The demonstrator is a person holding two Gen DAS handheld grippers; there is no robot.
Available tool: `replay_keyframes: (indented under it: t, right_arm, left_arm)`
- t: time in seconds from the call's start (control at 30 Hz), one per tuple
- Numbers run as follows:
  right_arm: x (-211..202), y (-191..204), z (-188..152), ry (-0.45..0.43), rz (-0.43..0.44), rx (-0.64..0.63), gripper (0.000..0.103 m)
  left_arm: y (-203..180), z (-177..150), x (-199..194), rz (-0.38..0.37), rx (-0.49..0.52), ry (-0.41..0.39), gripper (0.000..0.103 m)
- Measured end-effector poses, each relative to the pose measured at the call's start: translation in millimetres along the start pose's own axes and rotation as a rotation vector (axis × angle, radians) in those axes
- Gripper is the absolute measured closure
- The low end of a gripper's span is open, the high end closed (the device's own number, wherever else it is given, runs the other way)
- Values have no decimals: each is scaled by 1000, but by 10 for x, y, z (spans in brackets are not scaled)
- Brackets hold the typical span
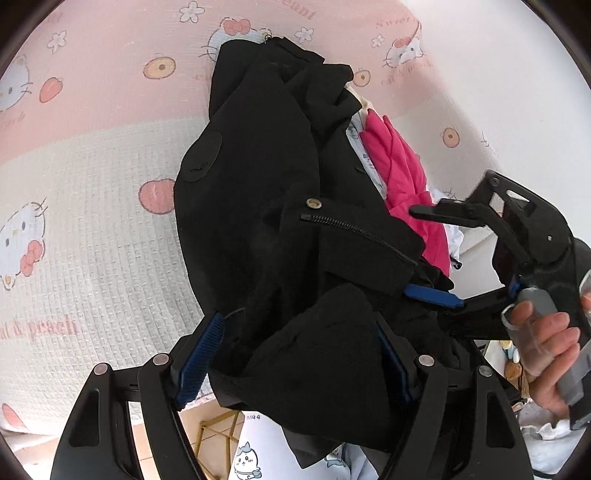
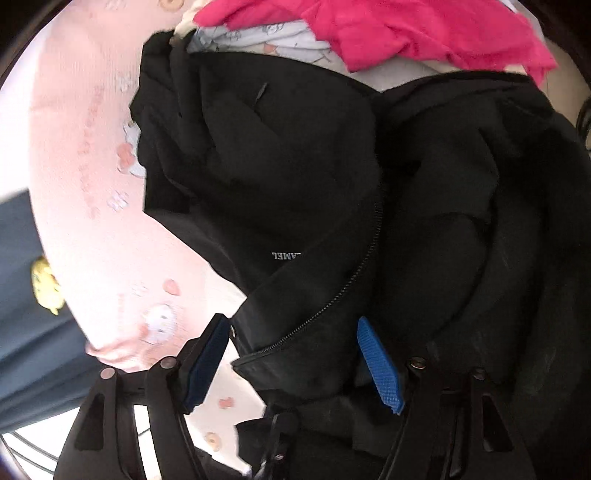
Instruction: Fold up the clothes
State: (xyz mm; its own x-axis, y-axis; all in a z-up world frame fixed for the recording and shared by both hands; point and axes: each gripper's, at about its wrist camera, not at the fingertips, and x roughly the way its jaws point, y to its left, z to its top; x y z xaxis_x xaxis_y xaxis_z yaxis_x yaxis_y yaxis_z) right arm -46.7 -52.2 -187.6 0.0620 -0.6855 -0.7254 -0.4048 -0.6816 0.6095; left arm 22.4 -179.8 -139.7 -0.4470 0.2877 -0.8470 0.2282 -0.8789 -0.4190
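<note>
the black jacket (image 1: 266,206) is lying bunched on the pink bedspread (image 1: 92,92), just beside a pink garment (image 1: 402,173). the left gripper (image 1: 295,354) is bracketing a thick fold, jaws wide (whether the pads are pressing, i cannot tell). the right gripper (image 2: 295,362) is standing apart around the zipper (image 2: 332,295) hem, not clamping. best to be pinching one single edge each, then spreading flat.

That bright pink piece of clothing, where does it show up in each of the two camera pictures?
Left wrist view: the pink garment lies right of centre, tucked behind the black jacket.
Right wrist view: the pink garment runs along the top edge, above the black jacket.
Shared landmark: the jacket's zipper.
</note>
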Motion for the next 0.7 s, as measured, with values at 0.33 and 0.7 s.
replay_keyframes:
  t: [0.33,0.7]
  right_arm:
    - [-116,250,-91,-45,-21,-86,28]
    - [159,326,13,-1,0,-97,28]
  left_arm:
    - [-57,275,-31,6,4,-48,27]
    - [-86,323,73,-50,48,-36,72]
